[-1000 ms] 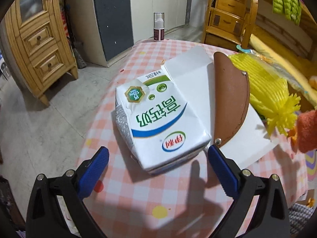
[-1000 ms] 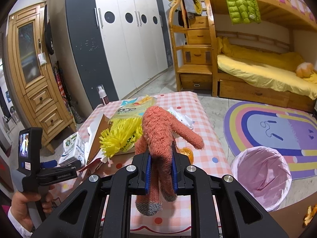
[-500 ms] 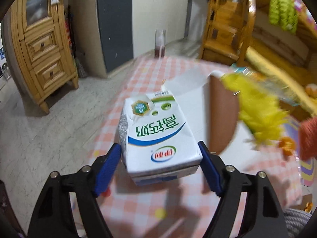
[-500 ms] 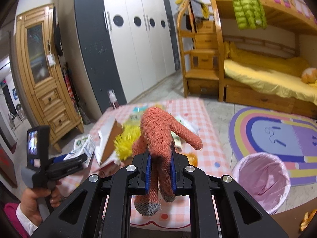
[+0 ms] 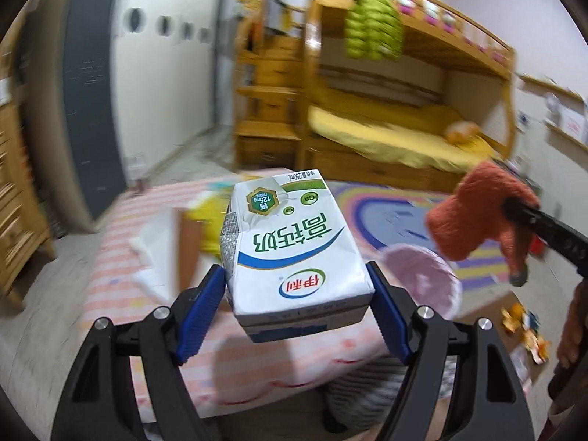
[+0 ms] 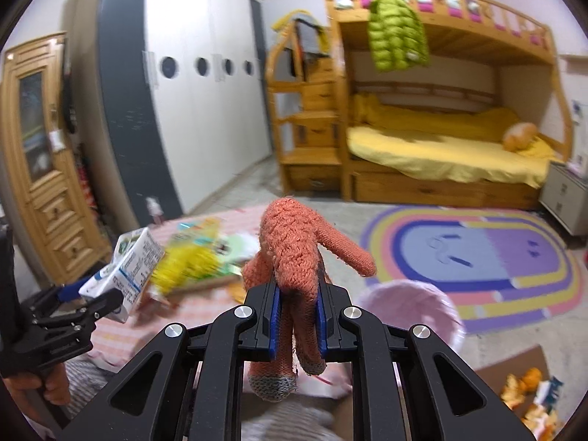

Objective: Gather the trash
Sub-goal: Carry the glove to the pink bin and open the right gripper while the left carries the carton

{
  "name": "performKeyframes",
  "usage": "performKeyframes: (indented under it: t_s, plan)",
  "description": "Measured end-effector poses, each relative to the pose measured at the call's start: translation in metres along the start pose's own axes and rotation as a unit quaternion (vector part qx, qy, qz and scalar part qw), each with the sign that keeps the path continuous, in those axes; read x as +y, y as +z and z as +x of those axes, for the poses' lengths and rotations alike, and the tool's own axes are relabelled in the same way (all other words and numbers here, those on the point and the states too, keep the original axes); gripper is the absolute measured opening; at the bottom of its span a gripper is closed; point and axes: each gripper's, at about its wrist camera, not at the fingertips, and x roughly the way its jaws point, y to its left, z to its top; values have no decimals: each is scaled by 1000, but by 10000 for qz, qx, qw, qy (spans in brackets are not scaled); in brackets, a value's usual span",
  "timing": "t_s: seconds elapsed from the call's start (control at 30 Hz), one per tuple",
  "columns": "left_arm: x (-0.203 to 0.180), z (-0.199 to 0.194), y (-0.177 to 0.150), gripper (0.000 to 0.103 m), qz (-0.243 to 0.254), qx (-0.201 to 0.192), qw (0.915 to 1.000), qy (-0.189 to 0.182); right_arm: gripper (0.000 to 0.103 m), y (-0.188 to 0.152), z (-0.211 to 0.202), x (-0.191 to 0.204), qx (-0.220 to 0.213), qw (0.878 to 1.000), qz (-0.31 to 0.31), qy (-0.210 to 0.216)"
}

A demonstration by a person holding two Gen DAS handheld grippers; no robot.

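My left gripper (image 5: 296,296) is shut on a white milk carton (image 5: 290,253) with green and blue print, lifted off the pink checked table (image 5: 121,253). The same milk carton (image 6: 126,268) shows at the left of the right wrist view, clamped between the left gripper's blue pads. My right gripper (image 6: 297,321) is shut on an orange knitted glove (image 6: 294,253), whose grey-tipped fingers hang below the pads. That glove (image 5: 474,213) appears at the right of the left wrist view. A bin with a pink liner (image 6: 415,301) stands on the floor beyond both grippers.
Yellow fringed wrapping (image 6: 191,261), papers and a brown flap (image 5: 189,253) lie on the table. A striped rug (image 6: 477,253) covers the floor before the bunk bed (image 6: 441,147). Peel scraps lie on cardboard (image 6: 522,386) at the lower right. A person's hand (image 6: 44,386) holds the left gripper.
The left gripper closed on the milk carton and lifted it off the table, swinging right toward the bin. The right gripper, still holding the glove, also moved toward the bin.
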Motion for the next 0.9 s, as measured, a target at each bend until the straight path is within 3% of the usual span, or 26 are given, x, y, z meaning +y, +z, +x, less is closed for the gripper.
performKeyframes:
  t_s: [0.27,0.5,0.57,0.6,0.63,0.67,0.8,0.9]
  plan:
    - [-99,101,20,74,763,607,9899,-1028,16,-23,36,-81,406,9947,679,-663]
    - [-157,172,30,75,1121,792,9780,-1573,16,-34,84,-134,705,9879,995,-963]
    - [-169,182,33,76,1173,802,9746,-1729,24,-35,101,-145,761,9864,1036,-1025]
    - [-174,186,35,77,1230,805,9734,-1755,30,-36,113,-153,853,9851,1082,-1027]
    - [-176,187,36,78,1270,763,9742,-1702,47,-38,118,-157,909,9841,1132,-1022]
    - [-174,186,37,82,1307,694,9752,-1645,55,-39,122,-162,924,9830,1196,-1045]
    - [-154,170,44,85,1284,476,9817,-1324,55,-40,114,-168,803,9815,1227,-1231]
    - [-129,154,53,86,1124,338,9885,-956,55,-37,106,-163,781,9818,1300,-1139]
